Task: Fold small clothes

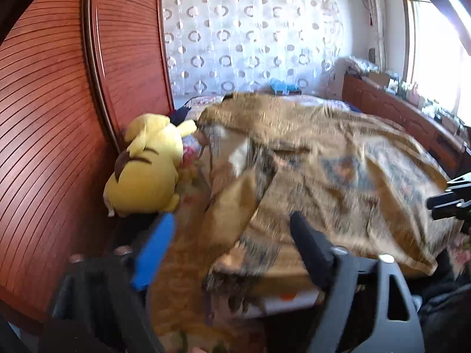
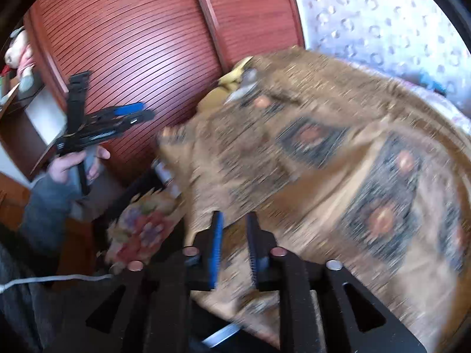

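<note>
Releasing step, by my reading: brown cloth [image 1: 309, 158] lies spread on bed [image 1: 457, 248], fold laid. Left tongs [image 1: 232, 235] stand wide, nothing between; right tongs [image 2: 234, 247] part-open over the cloth's near edge, pads clear. Next: re-grip that edge, fold again.

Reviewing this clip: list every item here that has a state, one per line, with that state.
Left gripper: open, nothing between the fingers.
Right gripper: partly open, clamping nothing; cloth lies past its tips.
Brown patterned cloth: lying rumpled on the bed, near edge folded over, held by neither gripper.
Yellow plush toy: lying on its side against the wooden wardrobe.
</note>
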{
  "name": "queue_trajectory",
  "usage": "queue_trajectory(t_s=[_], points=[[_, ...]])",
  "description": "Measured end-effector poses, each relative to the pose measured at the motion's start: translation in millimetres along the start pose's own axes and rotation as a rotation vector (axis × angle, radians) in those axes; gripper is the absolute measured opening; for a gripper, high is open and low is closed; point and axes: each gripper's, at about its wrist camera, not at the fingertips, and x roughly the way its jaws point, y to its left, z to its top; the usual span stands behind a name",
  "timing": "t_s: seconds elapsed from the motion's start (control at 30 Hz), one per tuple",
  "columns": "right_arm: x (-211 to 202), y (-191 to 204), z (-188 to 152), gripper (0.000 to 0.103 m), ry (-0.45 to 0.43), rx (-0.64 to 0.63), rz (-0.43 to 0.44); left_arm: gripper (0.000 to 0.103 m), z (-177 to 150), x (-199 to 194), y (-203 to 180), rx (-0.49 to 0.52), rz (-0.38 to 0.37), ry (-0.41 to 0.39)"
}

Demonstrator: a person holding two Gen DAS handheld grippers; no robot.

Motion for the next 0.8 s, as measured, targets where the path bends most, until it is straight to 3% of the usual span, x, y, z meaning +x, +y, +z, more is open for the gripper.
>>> queue_trajectory(t_s=[0.13, 0.27, 0.37, 0.57, 0.7, 0.8], points=[[1, -19, 26, 0.038, -0.050, -0.018, -0.025, 0.083, 23, 3, -2, -0.047, -0.041, -0.026], [20, -46, 57, 0.039, -0.099, -0.018, -0.063, 0.083, 46, 30, -11, -0.012, 0.000, 0.002], [43, -62, 77, 0.039, -0.127, -0.039, -0.105, 0.083, 62, 57, -15, -0.012, -0.011, 0.037], [105, -98, 109, 0.039, -0.057, -0.012, -0.085, 0.082, 98, 114, -25, 0.030, -0.067, 0.066], [138, -116, 127, 0.051, 0.001, 0.012, -0.083, 0.076, 132, 158, -30, 0.065, -0.080, 0.096], [155, -132, 150, 0.052, 0.012, 0.016, -0.086, 0.073, 159, 190, -28, 0.064, -0.103, 0.107]])
